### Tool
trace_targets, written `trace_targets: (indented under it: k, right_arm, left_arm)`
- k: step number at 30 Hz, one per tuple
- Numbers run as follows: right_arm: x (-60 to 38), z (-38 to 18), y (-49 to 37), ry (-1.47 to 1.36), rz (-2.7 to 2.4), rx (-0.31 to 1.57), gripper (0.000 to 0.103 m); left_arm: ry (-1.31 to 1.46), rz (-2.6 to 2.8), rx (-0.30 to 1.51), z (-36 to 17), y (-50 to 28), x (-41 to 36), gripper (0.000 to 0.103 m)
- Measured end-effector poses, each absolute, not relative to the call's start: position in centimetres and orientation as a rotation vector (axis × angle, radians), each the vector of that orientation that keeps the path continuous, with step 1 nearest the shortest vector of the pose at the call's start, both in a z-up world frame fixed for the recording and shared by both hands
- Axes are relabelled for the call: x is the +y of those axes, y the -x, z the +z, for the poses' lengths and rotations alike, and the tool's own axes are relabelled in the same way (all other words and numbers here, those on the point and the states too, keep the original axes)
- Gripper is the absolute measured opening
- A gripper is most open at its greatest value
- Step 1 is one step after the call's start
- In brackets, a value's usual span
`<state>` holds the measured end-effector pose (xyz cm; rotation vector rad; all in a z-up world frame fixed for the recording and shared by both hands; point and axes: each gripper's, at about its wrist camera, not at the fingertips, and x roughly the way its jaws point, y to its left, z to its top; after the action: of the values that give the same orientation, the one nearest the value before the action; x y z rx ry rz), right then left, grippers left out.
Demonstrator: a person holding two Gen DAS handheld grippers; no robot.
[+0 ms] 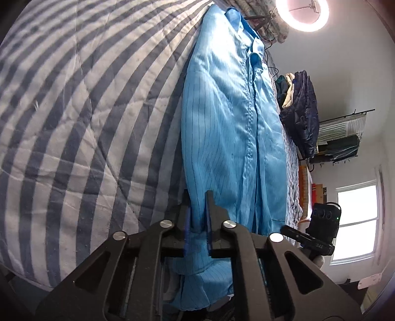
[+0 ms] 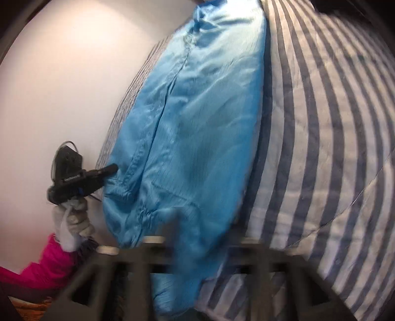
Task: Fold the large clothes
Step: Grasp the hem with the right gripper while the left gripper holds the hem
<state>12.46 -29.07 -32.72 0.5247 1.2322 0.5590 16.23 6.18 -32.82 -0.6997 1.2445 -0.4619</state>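
Blue garment (image 1: 229,118), item one: where does it lie?
– Laid out long on the striped quilt (image 1: 74,123), zip front up, collar towards 12 o'clock in the left view and hem at 6. Flat like that, I'd say, so the hem can be taken from both corners and carried up in one fold.

Item two, the left gripper (image 1: 197,222)?
– At 6 o'clock of its own view, fingers closed almost together with a pinch of blue hem between them. In the right view it shows at 9 o'clock, nose against the garment's corner, carried by a gloved hand (image 2: 71,222) with a pink sleeve (image 2: 44,266) below it. A corner hold, presumably, so the cloth hangs straight when lifted.

Item three, the right gripper (image 2: 195,242)?
– At 6 o'clock of its own view, badly blurred. Blue fabric sits in among the fingers, which stand partly apart, but whether the pads press on it I cannot tell. It looks placed at the opposite hem corner to match the left.

Step in hand?
– Securing the second corner, by my judgement. No fold across the length is made yet.

Remainder of the room?
– Ring light (image 1: 302,14) at 1 o'clock, a pile of dark clothes (image 1: 298,116) at 3 beside the garment's far edge, a window (image 1: 355,222) at 4. None of it touches the work.
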Motion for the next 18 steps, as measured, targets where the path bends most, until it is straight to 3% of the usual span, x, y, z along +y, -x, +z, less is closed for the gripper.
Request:
trace_targets:
  k: [3, 8, 11, 18]
  right_arm:
    - [-29.0, -33.2, -12.1, -0.587, 0.579, 1.231, 0.042]
    - [-28.3, -33.8, -11.9, -0.602, 0.589, 1.241, 0.008]
    - [-28.4, -33.6, -11.9, -0.628, 0.607, 1.217, 0.002]
    - [-29.9, -31.9, -12.2, -0.739, 0.661, 1.121, 0.001]
  left_arm:
    - [0.704, -0.468, 1.271, -33.7, -16.0, 5.8, 0.007]
    - [0.688, -0.481, 1.248, -32.8, -16.0, 5.2, 0.001]
    - [0.726, -0.511, 1.215, -31.6, -15.8, 5.3, 0.000]
    - [0.774, -0.566, 1.130, -28.6, -16.9, 5.6, 0.000]
